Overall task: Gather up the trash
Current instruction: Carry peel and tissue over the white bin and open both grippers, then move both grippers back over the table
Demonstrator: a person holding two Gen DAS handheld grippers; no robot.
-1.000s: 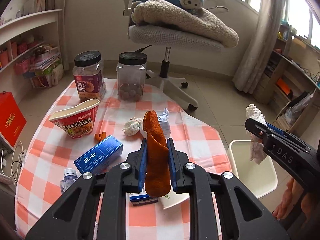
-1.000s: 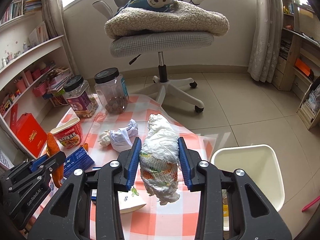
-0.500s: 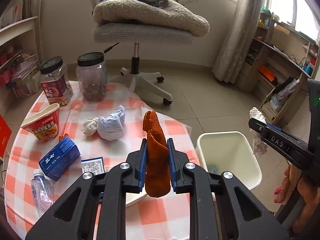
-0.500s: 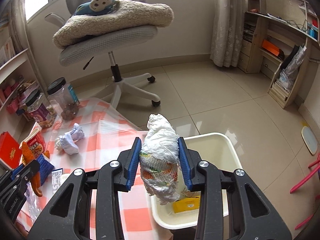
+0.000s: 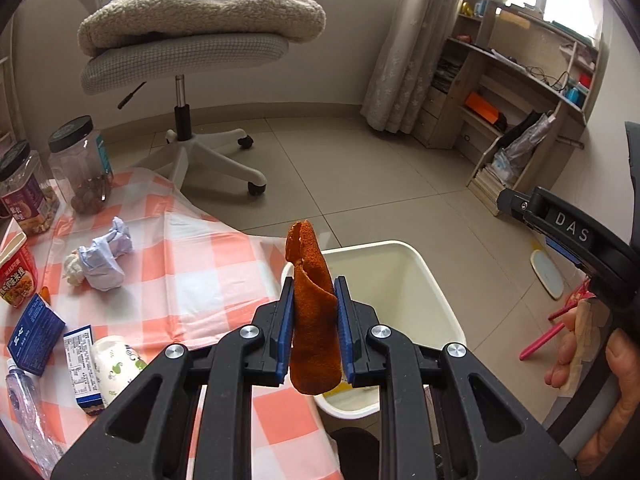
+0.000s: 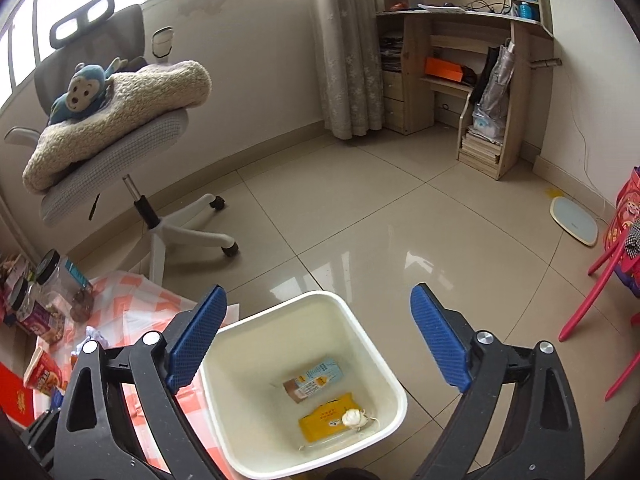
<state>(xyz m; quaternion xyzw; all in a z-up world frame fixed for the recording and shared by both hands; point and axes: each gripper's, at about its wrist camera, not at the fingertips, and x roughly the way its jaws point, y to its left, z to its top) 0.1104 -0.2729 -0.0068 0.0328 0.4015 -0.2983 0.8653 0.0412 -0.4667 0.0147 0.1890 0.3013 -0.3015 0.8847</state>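
My left gripper [image 5: 314, 284] is shut on a curled orange peel [image 5: 308, 248], held upright at the near rim of the white bin [image 5: 436, 292] beside the table. My right gripper [image 6: 318, 294] hangs over the bin [image 6: 384, 364]; its jaws are opening and stand wide, with nothing between them. At the bin's bottom lie a small carton [image 6: 314, 380], a yellow packet [image 6: 326, 424] and a small white lump [image 6: 352, 418]. On the checked tablecloth [image 5: 208, 272] remain a crumpled paper ball [image 5: 104, 260], a blue box [image 5: 34, 336], a noodle cup [image 5: 14, 276] and a plastic bottle [image 5: 24, 408].
Two black-lidded jars [image 5: 80, 164] stand at the table's far left. An office chair [image 5: 184, 60] piled with a blanket and a plush monkey is behind the table. A wooden shelf unit [image 6: 492, 92] lines the right wall, with pink chair legs [image 6: 600, 288] at the far right.
Both grippers swung right from the table to the bin. The right jaws went from shut on a white paper wad to wide apart, and the wad is gone from them. The left still holds the peel.
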